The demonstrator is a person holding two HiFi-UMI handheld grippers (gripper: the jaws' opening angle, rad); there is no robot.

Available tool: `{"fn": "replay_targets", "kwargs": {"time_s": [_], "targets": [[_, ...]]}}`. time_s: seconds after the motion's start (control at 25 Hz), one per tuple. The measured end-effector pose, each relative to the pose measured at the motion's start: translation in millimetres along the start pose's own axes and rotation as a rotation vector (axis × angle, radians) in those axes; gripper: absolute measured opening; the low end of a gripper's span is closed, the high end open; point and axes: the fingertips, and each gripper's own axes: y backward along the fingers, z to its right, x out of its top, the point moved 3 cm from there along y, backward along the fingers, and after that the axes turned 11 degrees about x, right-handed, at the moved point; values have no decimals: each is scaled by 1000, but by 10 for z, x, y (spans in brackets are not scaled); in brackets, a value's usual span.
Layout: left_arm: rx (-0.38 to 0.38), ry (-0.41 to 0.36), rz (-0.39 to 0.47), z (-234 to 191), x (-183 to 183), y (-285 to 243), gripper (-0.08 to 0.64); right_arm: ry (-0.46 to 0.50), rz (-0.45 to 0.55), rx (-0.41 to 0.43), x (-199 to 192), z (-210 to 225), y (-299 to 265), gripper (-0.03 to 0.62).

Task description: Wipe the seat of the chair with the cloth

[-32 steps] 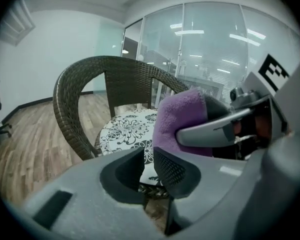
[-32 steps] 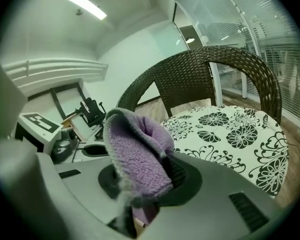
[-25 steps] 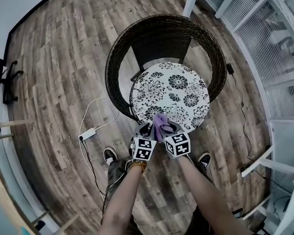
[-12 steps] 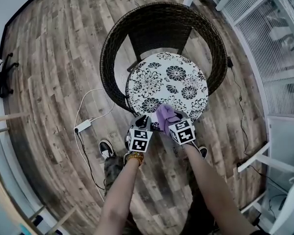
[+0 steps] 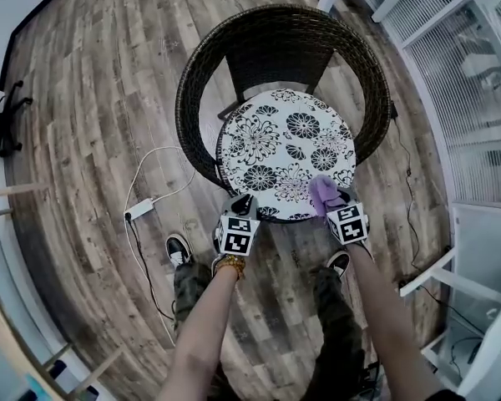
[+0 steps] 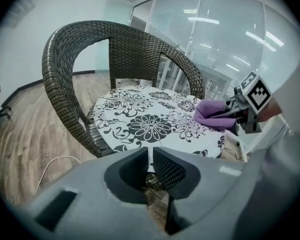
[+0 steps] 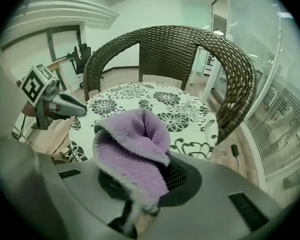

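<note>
Right claw [image 5: 332,205] clamps my purple cloth [image 7: 132,149] at the floral seat's [image 5: 275,144] front edge; left claw [image 5: 243,206], jaws almost together on nothing, hangs just off that edge.

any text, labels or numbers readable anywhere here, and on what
No readable text anywhere.
Left gripper, right gripper: only black-and-white square marker patterns on their cubes, no letters.
Seat cushion: flower print, no words.
Purple cloth: no label visible.
</note>
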Motion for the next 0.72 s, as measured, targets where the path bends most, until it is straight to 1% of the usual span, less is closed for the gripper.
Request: {"fn": "replay_targets", "kwargs": {"time_s": [0.12, 0.24, 0.28, 0.32, 0.36, 0.4, 0.44, 0.52, 0.6, 0.68, 0.72], "targets": [[-5, 5, 10, -6, 15, -13, 43, -29, -11, -85, -116, 346, 163, 77], [1, -6, 3, 2, -3, -31, 41, -95, -30, -247, -231, 725, 407, 75], [10, -24, -6, 8, -10, -33, 41, -125, -11, -299, -232, 820, 497, 74], [20, -41, -19, 13, -18, -31, 41, -153, 35, -330, -193, 871, 578, 74], [27, -46, -29, 15, -25, -25, 42, -171, 102, -332, -110, 864, 636, 74], [31, -36, -35, 13, -31, -19, 43, -171, 172, -308, 11, 797, 664, 74], [32, -19, -36, 9, -33, -13, 41, -151, 232, -265, 160, 676, 658, 74], [27, -1, -30, 5, -14, -12, 41, -83, 313, -143, 507, 318, 558, 74], [18, -1, -9, 1, 43, -8, 41, -36, 360, 14, 846, -119, 372, 74], [13, 6, -21, -3, 20, -10, 41, -33, 371, 187, 1115, -558, 117, 74], [12, 13, -31, -3, -2, -12, 41, -39, 364, 261, 1217, -751, -17, 74]]}}
